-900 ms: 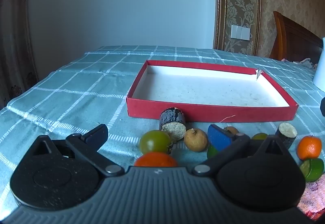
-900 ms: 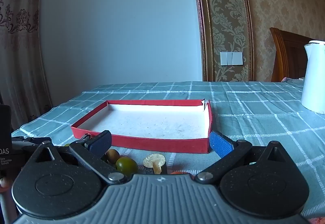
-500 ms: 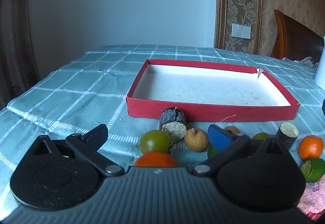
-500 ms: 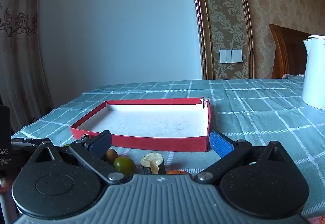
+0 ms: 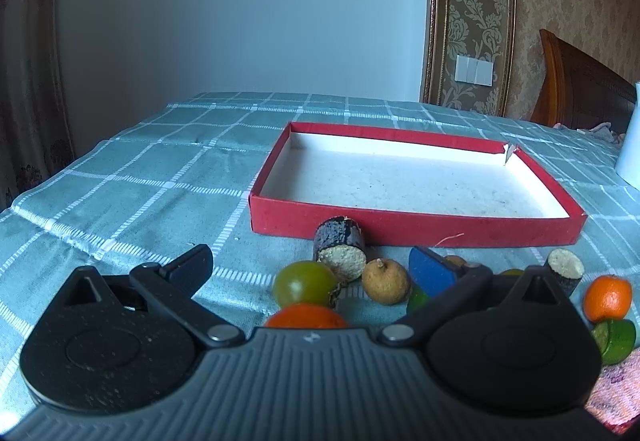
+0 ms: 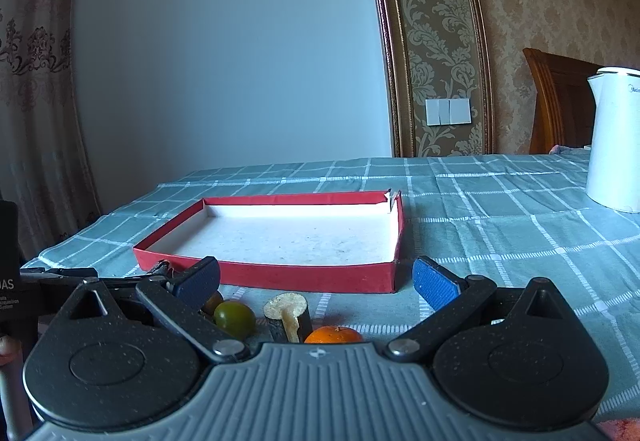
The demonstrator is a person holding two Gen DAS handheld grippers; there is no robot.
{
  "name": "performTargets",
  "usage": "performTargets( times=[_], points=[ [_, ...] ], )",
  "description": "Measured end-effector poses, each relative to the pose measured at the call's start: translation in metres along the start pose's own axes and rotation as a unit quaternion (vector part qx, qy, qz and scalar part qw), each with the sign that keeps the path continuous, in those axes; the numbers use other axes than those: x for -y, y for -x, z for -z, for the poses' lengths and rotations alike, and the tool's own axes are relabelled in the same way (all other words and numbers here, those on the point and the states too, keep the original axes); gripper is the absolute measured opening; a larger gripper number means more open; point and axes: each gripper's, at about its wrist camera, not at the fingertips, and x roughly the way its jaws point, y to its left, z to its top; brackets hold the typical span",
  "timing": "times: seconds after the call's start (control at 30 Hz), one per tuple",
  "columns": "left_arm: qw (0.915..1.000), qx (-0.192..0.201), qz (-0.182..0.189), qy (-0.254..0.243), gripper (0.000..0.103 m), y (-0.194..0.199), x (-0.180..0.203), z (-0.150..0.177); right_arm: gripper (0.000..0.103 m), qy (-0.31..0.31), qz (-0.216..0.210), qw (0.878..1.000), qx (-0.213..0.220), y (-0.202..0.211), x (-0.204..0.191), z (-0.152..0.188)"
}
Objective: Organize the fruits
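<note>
Red tray (image 5: 412,229), bare white floor, fruits (image 5: 306,283) outside.

We see our left gripper (image 5: 308,265) with its jaws spread wide and nothing between the pads. Ahead on the checked cloth (image 5: 152,185) lies a shallow red tray (image 5: 400,227), white inside. Just before its near wall sit a dark cut piece (image 5: 340,247), a green fruit (image 5: 304,283), a brown fruit (image 5: 386,281) and an orange (image 5: 306,316). Further right are another cut piece (image 5: 565,271), a second orange (image 5: 607,298) and a lime (image 5: 614,335).
</note>
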Motion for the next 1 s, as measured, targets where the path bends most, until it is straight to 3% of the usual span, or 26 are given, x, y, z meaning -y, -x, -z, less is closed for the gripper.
performTargets(
  times=[0.6,1.0],
  points=[
    [1.0000,-0.004,0.003,0.005,0.103,0.002,-0.001,0.000,0.103,-0.015,-0.005,1.000,0.003,-0.002,0.003,0.004],
    [0.9965,-0.025,0.024,0.076,0.103,-0.007,-0.023,-0.006,0.103,-0.029,-0.008,1.000,0.002,-0.006,0.006,0.008]
  ],
)
